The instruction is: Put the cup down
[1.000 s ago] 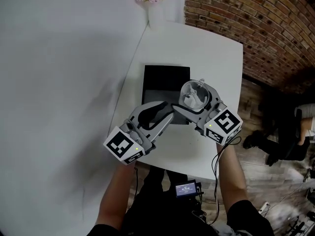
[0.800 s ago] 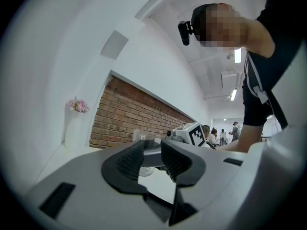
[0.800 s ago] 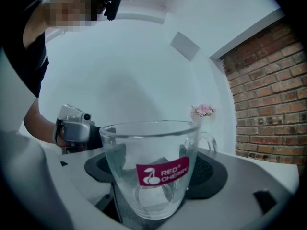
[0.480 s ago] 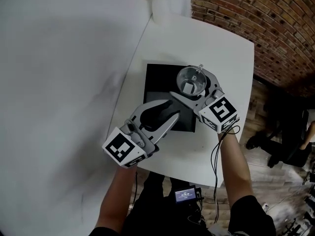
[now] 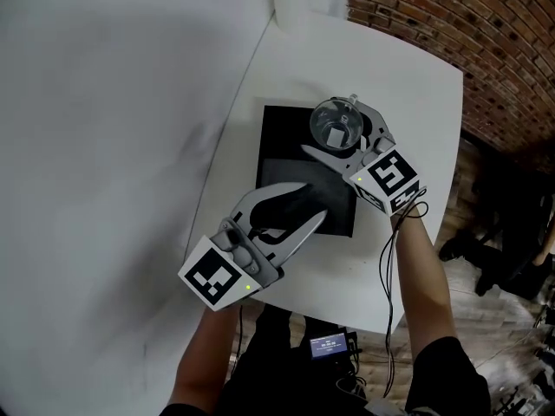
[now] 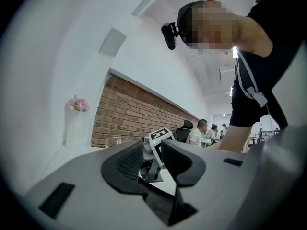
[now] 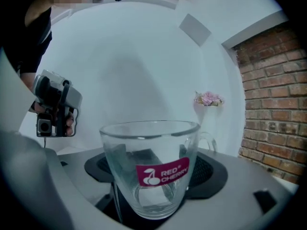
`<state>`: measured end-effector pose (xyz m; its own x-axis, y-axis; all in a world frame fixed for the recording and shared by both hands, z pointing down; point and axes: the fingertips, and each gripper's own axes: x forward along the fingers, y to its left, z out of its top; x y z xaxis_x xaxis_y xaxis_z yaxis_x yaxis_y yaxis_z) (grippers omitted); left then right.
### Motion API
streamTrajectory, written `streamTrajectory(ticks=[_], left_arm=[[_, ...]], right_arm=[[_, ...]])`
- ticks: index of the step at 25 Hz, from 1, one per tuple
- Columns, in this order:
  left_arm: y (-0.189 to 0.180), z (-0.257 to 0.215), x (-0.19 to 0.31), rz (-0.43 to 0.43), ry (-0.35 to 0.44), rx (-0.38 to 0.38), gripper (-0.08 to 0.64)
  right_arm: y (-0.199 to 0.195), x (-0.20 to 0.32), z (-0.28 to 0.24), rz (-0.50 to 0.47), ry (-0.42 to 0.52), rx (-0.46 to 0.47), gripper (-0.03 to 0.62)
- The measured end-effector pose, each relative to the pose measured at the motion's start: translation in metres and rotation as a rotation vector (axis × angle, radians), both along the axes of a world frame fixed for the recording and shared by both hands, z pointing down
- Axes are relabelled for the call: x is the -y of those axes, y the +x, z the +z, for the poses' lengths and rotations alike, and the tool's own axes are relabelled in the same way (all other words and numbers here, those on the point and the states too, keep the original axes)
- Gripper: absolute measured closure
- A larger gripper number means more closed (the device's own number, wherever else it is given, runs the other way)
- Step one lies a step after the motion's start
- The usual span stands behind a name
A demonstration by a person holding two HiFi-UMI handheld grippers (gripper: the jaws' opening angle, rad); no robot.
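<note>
On the white tabletop [image 5: 390, 68] lies one black mat [image 5: 286, 146], and over its far right part is one glass cup [image 7: 151, 169]. Two grippers are in view.

The right gripper [image 5: 335, 132] has its fingers closed on the cup from both sides, with the dark pads pressing on the glass wall. The cup is upright, mouth up, and it is empty. It carries one red label and one handle [image 7: 211, 140], which is on the side away from the gripper. Whether its bottom touches the mat, I cannot tell.

The left gripper [image 5: 313, 201] is over the near part of the mat, apart from the cup. Its fingers stand a little apart with a narrow gap, and nothing is between them.

At the far end of the tabletop, against the white wall, stands one white vase [image 6: 74, 128]. It holds a small bunch of pink flowers [image 6: 78, 103]. Beside it runs a brick wall [image 6: 129, 114].
</note>
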<state>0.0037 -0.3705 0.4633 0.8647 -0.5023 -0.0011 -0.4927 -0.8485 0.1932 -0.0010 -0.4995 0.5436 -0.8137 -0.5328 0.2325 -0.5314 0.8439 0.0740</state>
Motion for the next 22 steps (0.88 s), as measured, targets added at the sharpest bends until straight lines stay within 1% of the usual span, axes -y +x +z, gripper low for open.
streamTrajectory(ticks=[2,8,9,15,18,22], left_arm=[[0.0,0.001,0.0,-0.001,-0.002,-0.004,0.451],[0.001,-0.001,0.0,-0.006,-0.019,0.005,0.451],[0.0,-0.001,0.0,-0.008,-0.02,0.004,0.451],[0.001,-0.004,0.002,-0.016,-0.03,-0.007,0.451],[0.0,-0.002,0.002,-0.018,-0.032,-0.006,0.451],[0.001,-0.004,0.005,-0.044,-0.026,-0.016,0.451]], right_arm=[[-0.001,0.003,0.002,-0.014,-0.009,-0.019,0.187],[-0.005,0.001,0.017,-0.094,-0.056,-0.155,0.187],[-0.005,0.0,0.02,-0.102,-0.064,-0.165,0.187],[0.0,-0.001,0.02,-0.103,-0.117,-0.121,0.187],[0.001,0.0,0.021,-0.106,-0.127,-0.119,0.187],[0.003,0.001,0.022,-0.109,-0.13,-0.114,0.187]])
